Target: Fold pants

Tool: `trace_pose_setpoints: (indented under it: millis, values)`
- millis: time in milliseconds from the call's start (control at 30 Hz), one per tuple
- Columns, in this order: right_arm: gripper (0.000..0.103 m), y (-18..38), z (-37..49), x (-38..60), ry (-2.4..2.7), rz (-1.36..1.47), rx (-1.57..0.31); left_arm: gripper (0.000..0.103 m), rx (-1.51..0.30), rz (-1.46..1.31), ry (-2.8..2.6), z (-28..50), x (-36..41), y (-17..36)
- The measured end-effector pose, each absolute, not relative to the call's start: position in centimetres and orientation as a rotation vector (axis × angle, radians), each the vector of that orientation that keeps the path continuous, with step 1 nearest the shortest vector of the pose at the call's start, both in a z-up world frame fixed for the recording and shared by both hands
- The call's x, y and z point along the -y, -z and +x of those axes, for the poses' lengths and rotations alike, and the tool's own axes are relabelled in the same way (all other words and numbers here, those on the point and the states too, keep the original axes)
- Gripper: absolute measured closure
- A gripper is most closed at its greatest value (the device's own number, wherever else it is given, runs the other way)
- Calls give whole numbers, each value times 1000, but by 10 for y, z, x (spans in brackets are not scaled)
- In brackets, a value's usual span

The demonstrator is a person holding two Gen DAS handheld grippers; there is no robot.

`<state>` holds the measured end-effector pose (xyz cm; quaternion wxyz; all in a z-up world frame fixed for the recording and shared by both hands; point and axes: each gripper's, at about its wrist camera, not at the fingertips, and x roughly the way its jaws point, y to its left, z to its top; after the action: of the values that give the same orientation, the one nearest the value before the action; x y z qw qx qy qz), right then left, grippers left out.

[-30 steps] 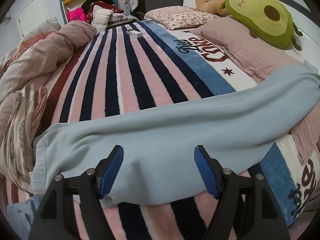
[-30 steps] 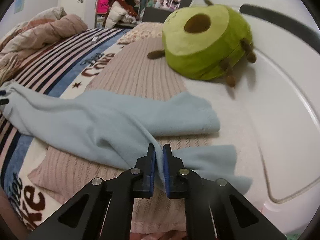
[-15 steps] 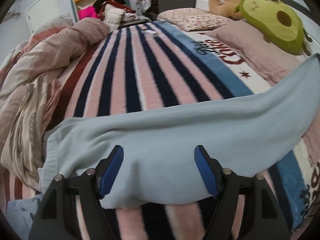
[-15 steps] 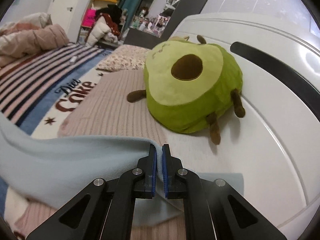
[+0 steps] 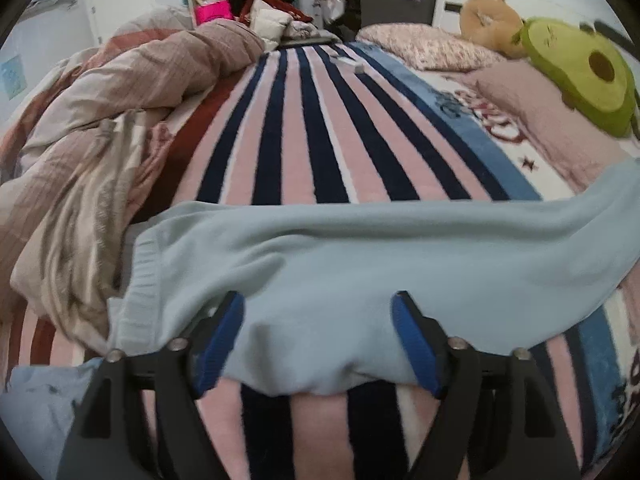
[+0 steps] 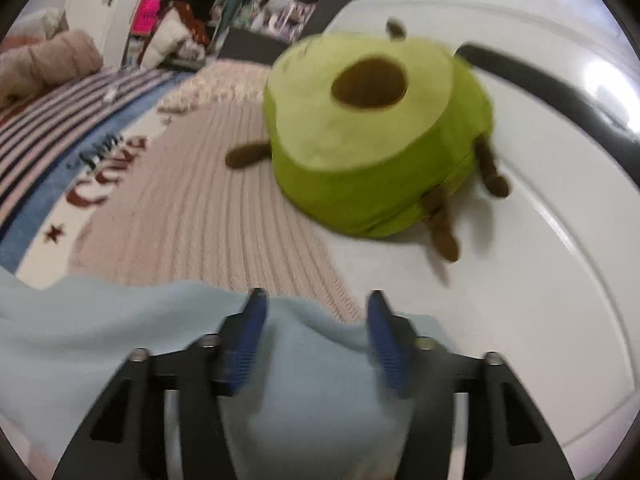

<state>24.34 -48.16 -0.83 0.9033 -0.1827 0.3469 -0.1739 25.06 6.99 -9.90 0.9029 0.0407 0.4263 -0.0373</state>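
Observation:
Light blue pants lie across a striped bed blanket, ribbed waistband at the left, legs running off to the right. My left gripper is open, its blue pads either side of the pants' near edge. In the right wrist view the leg end of the pants lies on a pink ribbed pillow. My right gripper is open, with the cloth lying between and under its fingers.
A green avocado plush sits on the pillow against the white headboard; it also shows in the left wrist view. A rumpled pink duvet is heaped at the left. A small white box lies far up the blanket.
My right gripper was shut on the pants leg and lifting it; now it has opened and the cloth has dropped. The pants have shifted in the left view.

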Motion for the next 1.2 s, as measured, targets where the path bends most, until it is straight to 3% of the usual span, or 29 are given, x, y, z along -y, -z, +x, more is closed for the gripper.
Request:
trace_pose_setpoints:
  millis: [233, 400, 567, 800, 867, 933, 967, 1033, 1200]
  values:
    - [39, -12, 194, 441, 187, -271, -647, 18, -863, -28, 16, 220, -105, 75]
    - [31, 2, 174, 412, 33, -171, -643, 15, -921, -271, -6, 213, -148, 94]
    - [31, 30, 161, 384, -102, -94, -699, 15, -949, -436, -20, 226, -163, 122]
    - [31, 45, 149, 357, -172, -69, -707, 15, -854, -429, -165, 257, -174, 141]
    - [31, 46, 146, 351, -182, -73, -711, 26, -813, -412, -212, 265, -176, 144]
    - [31, 45, 143, 349, -185, -78, -708, 65, -793, -400, -251, 269, -181, 147]
    - [31, 45, 142, 348, -184, -77, -707, 75, -776, -409, -244, 270, -183, 148]
    - [31, 45, 139, 348, -186, -66, -706, 86, -744, -402, -243, 267, -187, 139]
    - [31, 45, 134, 350, -190, -44, -719, 88, -602, -304, -261, 239, -190, 80]
